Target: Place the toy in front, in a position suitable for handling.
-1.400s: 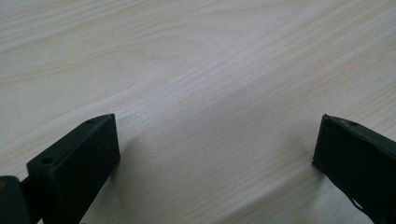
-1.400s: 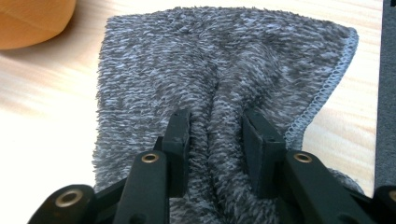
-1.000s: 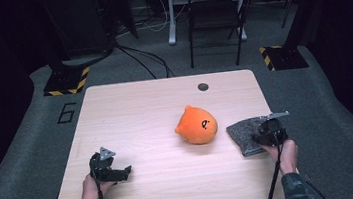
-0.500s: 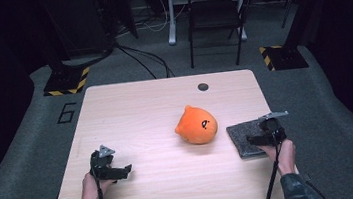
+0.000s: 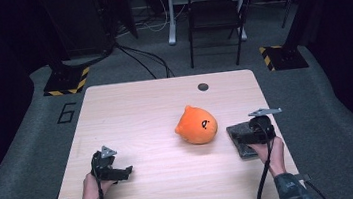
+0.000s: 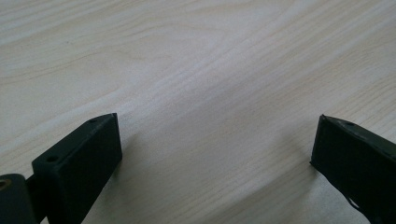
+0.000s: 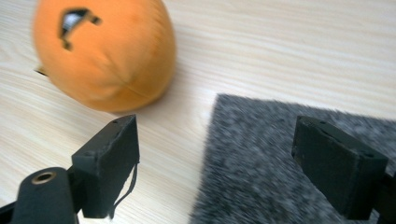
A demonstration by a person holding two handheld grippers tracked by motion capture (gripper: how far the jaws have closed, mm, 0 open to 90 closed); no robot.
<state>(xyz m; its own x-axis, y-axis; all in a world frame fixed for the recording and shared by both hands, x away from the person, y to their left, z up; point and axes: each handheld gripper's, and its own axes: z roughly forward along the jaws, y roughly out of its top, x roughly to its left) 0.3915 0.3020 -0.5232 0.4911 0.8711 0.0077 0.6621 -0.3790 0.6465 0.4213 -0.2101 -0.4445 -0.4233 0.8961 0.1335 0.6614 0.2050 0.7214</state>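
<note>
In the lower left of the high view, the left gripper (image 5: 122, 173) is resting low over bare table (image 5: 136, 114), and its own view is showing the jaws spread wide with nothing but wood grain between them. In the lower right, the right gripper (image 5: 243, 136) is hovering over a grey cloth (image 5: 237, 134); its jaws have just been opening and are now standing wide apart, with the cloth (image 7: 280, 158) lying flat under them and no pad (image 7: 109, 158) pressing on it.

The cloth is lying near the table's right edge, just beside an orange plush (image 5: 196, 124) sitting at mid-frame, the two close but apparently not touching. It is looking like felt or fleece: light, limp and fuzzy, likely to sag and fold when lifted, with nothing fragile about it. Lying flat, it is offering no raised part to grab, so a corner or an edge seems the best place, pinched with one jaw sliding beneath. Its nap should be giving decent friction against the pads.

Further up the frame, a small dark disc (image 5: 203, 87) is sitting near the table's far edge, and beyond it a chair (image 5: 214, 9) is standing on the floor.
</note>
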